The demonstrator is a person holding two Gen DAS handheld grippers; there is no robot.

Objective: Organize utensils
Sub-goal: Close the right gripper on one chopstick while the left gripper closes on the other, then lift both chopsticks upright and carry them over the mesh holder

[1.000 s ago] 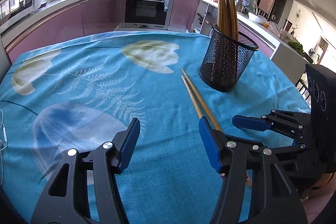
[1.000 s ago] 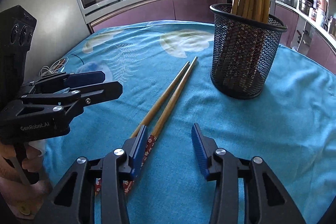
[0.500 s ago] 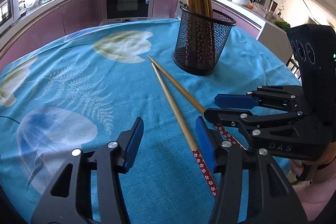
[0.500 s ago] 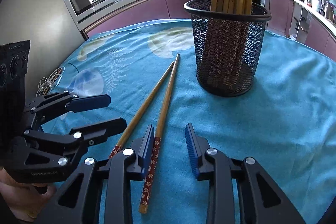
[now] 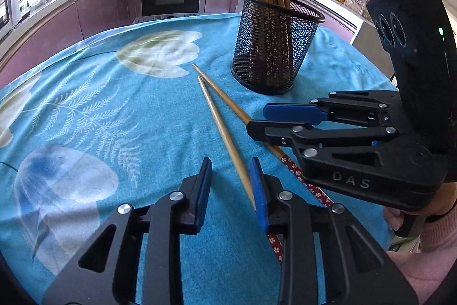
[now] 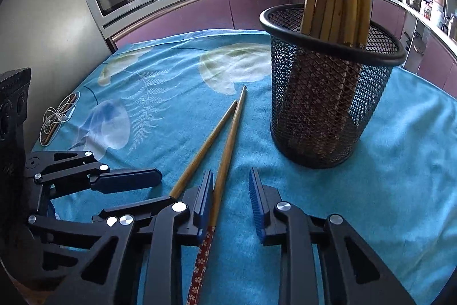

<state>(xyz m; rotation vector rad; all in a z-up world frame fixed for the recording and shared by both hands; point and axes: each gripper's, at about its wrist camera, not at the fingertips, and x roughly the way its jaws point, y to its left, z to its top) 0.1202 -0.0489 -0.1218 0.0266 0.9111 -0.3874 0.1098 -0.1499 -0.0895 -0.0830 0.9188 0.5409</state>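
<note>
Closing both grippers, left gripper (image 5: 230, 185) and right gripper (image 6: 230, 197), jaws narrowing but unclamped, each around one chopstick (image 5: 221, 130); next pinch, lift, drop into the far mesh holder (image 5: 274, 47)

A table under a blue floral cloth (image 5: 120, 110) carries a mesh cup (image 5: 274, 47) of chopsticks near its far edge, two loose chopsticks (image 6: 228, 139) just beside the cup, and a coiled white cable (image 6: 55, 117) at the left edge.

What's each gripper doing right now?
Left gripper: open, closing around one chopstick.
Right gripper: open, closing around the other chopstick.
</note>
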